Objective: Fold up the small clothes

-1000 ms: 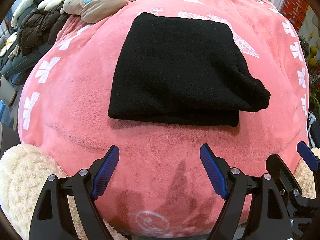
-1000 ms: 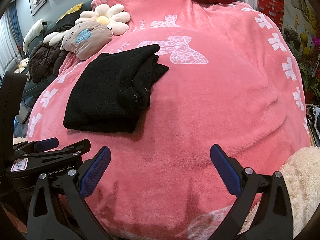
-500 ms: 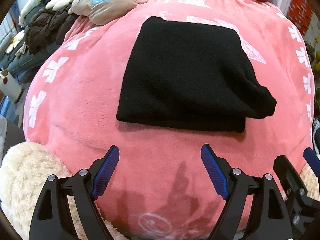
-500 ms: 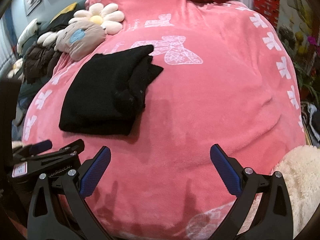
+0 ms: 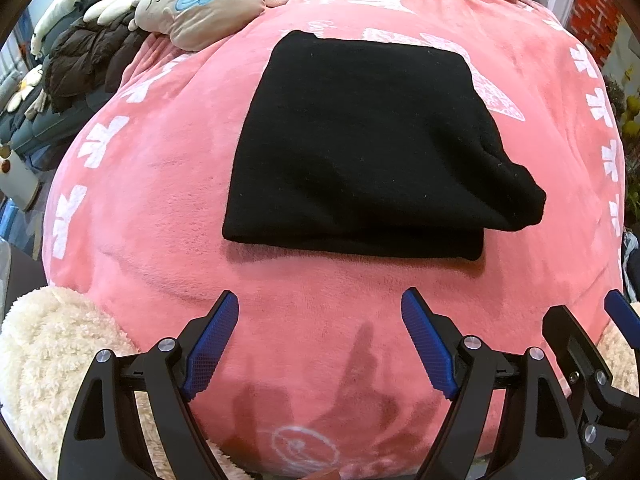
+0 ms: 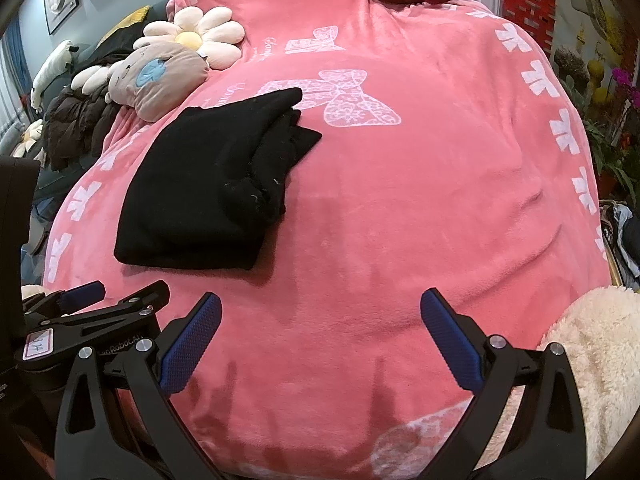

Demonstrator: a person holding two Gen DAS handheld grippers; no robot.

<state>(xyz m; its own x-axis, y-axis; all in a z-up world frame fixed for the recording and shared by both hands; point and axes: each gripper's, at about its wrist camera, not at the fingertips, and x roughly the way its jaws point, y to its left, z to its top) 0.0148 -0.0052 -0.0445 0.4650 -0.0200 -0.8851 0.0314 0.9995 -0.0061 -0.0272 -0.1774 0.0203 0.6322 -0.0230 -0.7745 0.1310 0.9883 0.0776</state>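
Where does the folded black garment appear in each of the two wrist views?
Left wrist: the black garment lies centre, beyond the open left gripper.
Right wrist: the garment lies left of centre, up-left of the open right gripper.
Shared landmark: the grey plush pillow, up-left of it.

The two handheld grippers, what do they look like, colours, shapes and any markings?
Both match. The left gripper and right gripper each have two angular black plastic fingers with triangular cut-outs and silver screw heads, ending in blue pads with a fine knurled texture. From the right wrist view, the left gripper's body carries pale lettering and a small white label edged in pink. No cables or sleeves show.
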